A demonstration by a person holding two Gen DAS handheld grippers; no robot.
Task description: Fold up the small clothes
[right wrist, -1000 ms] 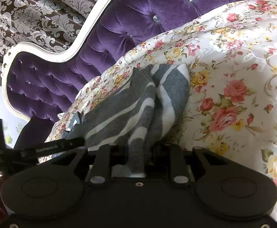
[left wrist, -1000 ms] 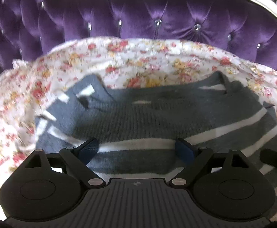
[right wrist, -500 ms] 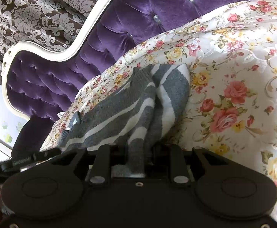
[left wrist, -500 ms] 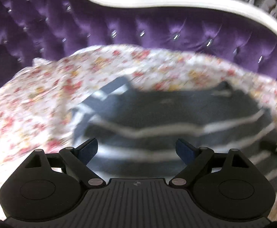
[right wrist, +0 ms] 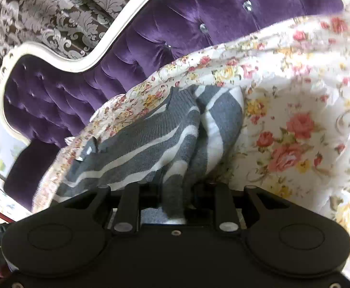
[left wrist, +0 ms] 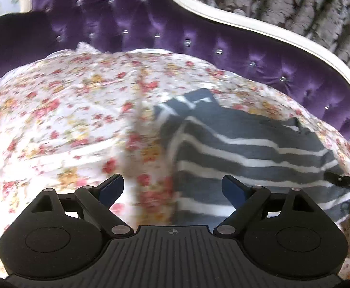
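Observation:
A small grey sweater with white stripes (left wrist: 246,148) lies on a floral sheet (left wrist: 67,120) over a purple sofa. My left gripper (left wrist: 172,187) is open and empty, held above the sweater's left edge, its blue pads apart. In the right wrist view the same sweater (right wrist: 155,139) is bunched up. My right gripper (right wrist: 175,192) is shut on the sweater's near edge, with the fabric pinched between the jaws. The right gripper's tip (left wrist: 342,180) shows at the right edge of the left wrist view.
The tufted purple sofa back (left wrist: 151,24) with a white carved frame (right wrist: 79,64) rises behind the sheet. Patterned wallpaper (right wrist: 43,12) is behind it. The floral sheet (right wrist: 294,120) spreads to the right of the sweater.
My left gripper has swung left and away from the sweater, which now sits at the right of its view. My right gripper still holds the sweater and has shifted slightly.

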